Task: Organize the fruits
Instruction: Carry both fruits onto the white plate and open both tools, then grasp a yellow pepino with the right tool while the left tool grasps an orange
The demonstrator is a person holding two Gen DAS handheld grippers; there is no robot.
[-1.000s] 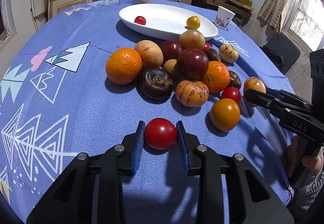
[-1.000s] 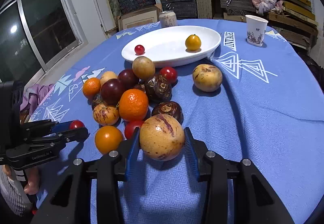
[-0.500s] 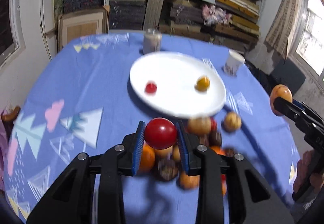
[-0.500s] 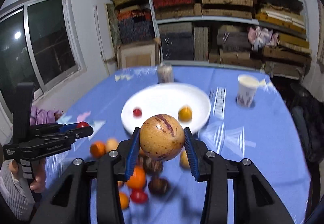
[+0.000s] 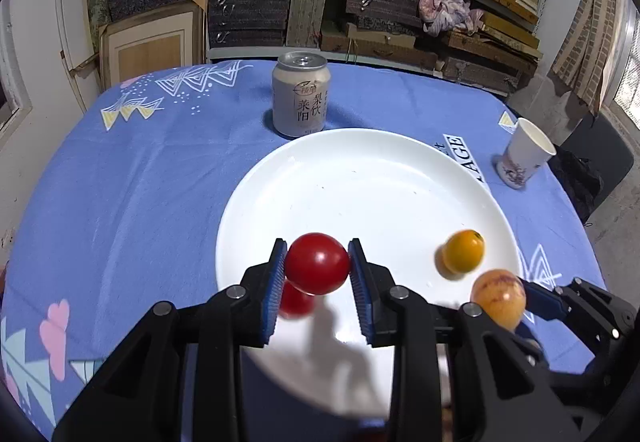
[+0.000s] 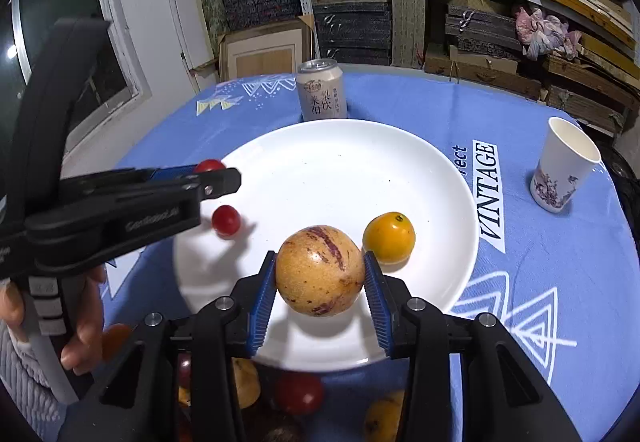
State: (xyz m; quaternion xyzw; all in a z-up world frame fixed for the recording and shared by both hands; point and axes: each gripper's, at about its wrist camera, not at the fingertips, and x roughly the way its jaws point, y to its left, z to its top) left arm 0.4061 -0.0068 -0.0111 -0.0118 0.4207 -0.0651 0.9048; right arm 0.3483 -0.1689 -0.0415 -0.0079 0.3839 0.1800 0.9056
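Observation:
My left gripper point(image 5: 318, 264) is shut on a red tomato point(image 5: 317, 263) and holds it above the near left part of the white plate point(image 5: 360, 178). My right gripper point(image 6: 320, 272) is shut on a tan purple-streaked fruit point(image 6: 320, 270) above the plate's point(image 6: 340, 162) near part. A small red tomato point(image 6: 226, 220) and an orange tomato point(image 6: 389, 237) lie on the plate. The left gripper also shows in the right wrist view point(image 6: 216, 178), and the right gripper's fruit shows in the left wrist view point(image 5: 498, 298).
A drink can point(image 5: 300, 98) stands just behind the plate. A paper cup point(image 5: 522, 154) stands at the right. Several fruits point(image 6: 298, 392) lie on the blue tablecloth below my right gripper. Shelves fill the back wall.
Both grippers have lifted their fruits off the table and carried them forward over the white plate, which is now close under them.

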